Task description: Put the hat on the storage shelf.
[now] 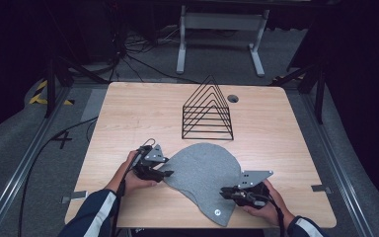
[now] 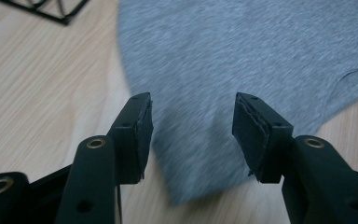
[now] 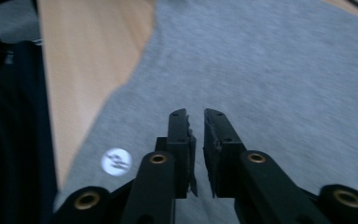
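A grey, rounded piece of cloth (image 1: 205, 173) lies flat on the wooden table (image 1: 128, 113) near its front edge. My left gripper (image 1: 165, 174) is at the cloth's left edge. In the left gripper view its jaws (image 2: 191, 100) stand apart over a corner of the cloth (image 2: 242, 56), and the pads do not press on it. My right gripper (image 1: 223, 192) is over the cloth's right front part. Its jaws (image 3: 196, 114) are almost together above the cloth (image 3: 270, 70), with nothing seen between them. A small white round label (image 3: 115, 161) sits on the cloth near the front tip.
A black wire rack (image 1: 207, 111) with triangular dividers stands behind the cloth at mid-table. A round cable hole (image 1: 233, 98) is at the back of the table. The table's front edge runs just below both hands. A white frame stands on the floor beyond.
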`<action>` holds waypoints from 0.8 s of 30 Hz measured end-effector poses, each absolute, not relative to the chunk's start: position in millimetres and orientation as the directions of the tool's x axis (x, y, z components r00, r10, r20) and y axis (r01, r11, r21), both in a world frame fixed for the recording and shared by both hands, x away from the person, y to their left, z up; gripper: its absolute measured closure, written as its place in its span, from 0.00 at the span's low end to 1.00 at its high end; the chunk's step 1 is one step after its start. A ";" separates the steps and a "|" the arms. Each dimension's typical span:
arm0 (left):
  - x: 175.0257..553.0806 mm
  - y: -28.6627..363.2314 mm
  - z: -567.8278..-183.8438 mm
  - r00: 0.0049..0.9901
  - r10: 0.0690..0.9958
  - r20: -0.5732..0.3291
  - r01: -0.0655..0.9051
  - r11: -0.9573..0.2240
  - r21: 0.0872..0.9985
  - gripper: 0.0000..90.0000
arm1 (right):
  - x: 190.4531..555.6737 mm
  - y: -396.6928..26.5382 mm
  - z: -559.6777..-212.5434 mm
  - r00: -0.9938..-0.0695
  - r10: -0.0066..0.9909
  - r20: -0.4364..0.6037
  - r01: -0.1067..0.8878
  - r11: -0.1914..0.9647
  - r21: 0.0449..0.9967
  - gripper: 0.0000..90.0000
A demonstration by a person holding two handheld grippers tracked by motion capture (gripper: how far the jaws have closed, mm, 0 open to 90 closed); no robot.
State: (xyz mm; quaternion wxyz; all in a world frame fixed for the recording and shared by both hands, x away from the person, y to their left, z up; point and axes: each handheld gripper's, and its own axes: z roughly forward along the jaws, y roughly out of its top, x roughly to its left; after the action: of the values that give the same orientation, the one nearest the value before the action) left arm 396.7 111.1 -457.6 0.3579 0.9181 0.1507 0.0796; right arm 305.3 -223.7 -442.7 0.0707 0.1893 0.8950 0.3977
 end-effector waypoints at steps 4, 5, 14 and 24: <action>392.3 105.0 -462.6 0.950 0.311 0.038 0.210 -0.724 0.657 0.55 | 297.8 -211.9 -449.1 -0.938 0.348 0.014 0.253 0.652 0.715 0.93; 391.8 105.4 -463.2 0.950 0.310 0.027 0.216 -0.720 0.660 0.55 | 297.3 -211.5 -451.1 -0.939 0.343 0.008 0.248 0.663 0.706 0.92; 381.9 112.1 -464.8 0.955 0.296 -0.002 0.224 -0.716 0.661 0.55 | 300.5 -218.3 -457.9 -0.929 0.371 -0.008 0.270 0.690 0.671 0.92; 349.2 104.0 -465.9 0.952 0.304 -0.025 0.241 -0.701 0.671 0.55 | 313.3 -243.6 -456.1 -0.870 0.488 -0.062 0.330 0.673 0.661 0.90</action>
State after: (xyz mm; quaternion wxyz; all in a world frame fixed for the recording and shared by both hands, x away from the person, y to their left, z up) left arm 349.2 104.0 -465.9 0.3570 0.9213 0.1479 0.0437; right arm 313.3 -243.6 -456.1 0.1177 0.2257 0.9071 0.3353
